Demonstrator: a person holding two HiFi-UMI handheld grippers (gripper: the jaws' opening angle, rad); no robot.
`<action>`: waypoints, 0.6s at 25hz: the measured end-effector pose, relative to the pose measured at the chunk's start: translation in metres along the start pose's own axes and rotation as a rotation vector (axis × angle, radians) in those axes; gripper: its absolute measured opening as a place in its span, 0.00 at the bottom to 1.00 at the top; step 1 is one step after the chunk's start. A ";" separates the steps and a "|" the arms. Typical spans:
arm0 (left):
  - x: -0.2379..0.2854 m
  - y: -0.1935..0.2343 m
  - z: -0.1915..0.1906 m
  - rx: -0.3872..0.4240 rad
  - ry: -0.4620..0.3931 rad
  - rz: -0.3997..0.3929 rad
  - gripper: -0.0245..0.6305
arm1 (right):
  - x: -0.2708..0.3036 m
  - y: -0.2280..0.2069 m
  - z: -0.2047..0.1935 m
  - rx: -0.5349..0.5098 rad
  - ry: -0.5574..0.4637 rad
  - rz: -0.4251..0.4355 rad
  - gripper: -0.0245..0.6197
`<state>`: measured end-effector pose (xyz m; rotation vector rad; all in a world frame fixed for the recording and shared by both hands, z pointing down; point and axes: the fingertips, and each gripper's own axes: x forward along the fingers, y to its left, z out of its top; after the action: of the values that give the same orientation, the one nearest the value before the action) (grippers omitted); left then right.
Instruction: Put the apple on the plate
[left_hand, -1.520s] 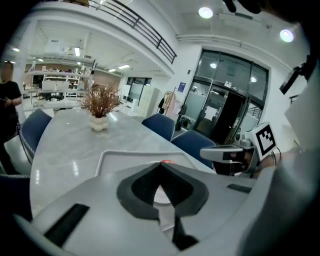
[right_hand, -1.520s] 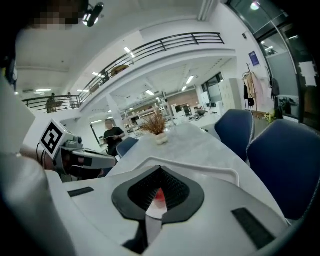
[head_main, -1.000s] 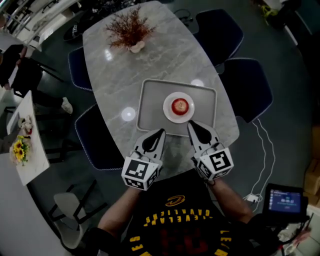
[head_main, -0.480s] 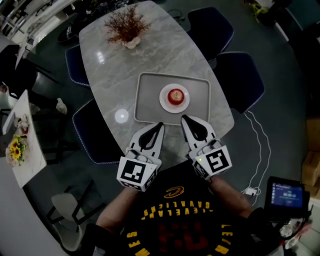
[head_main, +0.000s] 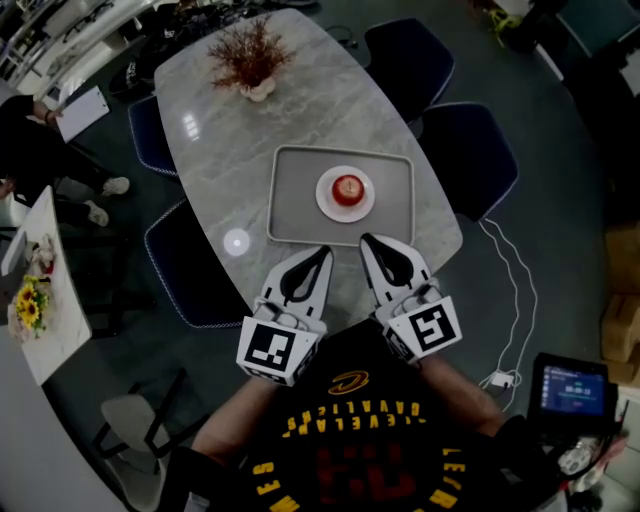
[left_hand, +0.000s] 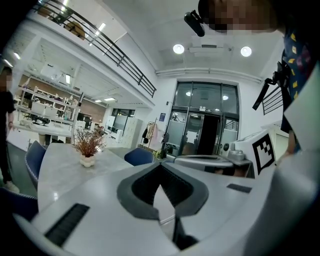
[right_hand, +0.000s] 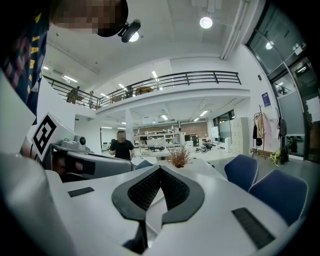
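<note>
A red apple (head_main: 347, 187) rests on a small white plate (head_main: 330, 203) in the middle of a grey tray (head_main: 293, 200) on the marble table (head_main: 250, 120). Both grippers hang over the table's near edge, just short of the tray and apart from the apple. My left gripper (head_main: 326, 251) is shut with nothing in it, and its jaws meet in its own view (left_hand: 160, 166). My right gripper (head_main: 364, 240) is shut and empty too, its jaws closed in the right gripper view (right_hand: 160, 167). Neither gripper view shows the apple or the plate.
A vase of dried red twigs (head_main: 250, 55) stands at the table's far end. Dark blue chairs (head_main: 470, 150) ring the table on both sides. A lit monitor (head_main: 570, 392) sits on the floor at the lower right, with a cable beside it. A side table with flowers (head_main: 30, 300) is at the left.
Both grippers have drawn back from the tray's near edge toward me and risen, staying shut. The apple has stayed on the plate.
</note>
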<state>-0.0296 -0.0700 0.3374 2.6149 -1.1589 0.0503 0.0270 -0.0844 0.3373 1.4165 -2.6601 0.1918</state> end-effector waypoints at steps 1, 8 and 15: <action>0.004 0.000 0.001 0.003 -0.001 -0.001 0.04 | 0.001 -0.003 0.000 -0.002 0.000 -0.001 0.05; 0.015 -0.002 0.008 0.004 -0.019 -0.016 0.04 | 0.003 -0.008 0.008 -0.014 -0.028 -0.004 0.05; 0.009 -0.004 0.020 0.019 -0.039 -0.029 0.04 | 0.002 -0.002 0.018 -0.031 -0.064 -0.004 0.05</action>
<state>-0.0223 -0.0799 0.3183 2.6598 -1.1385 0.0042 0.0266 -0.0899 0.3197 1.4418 -2.6989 0.1060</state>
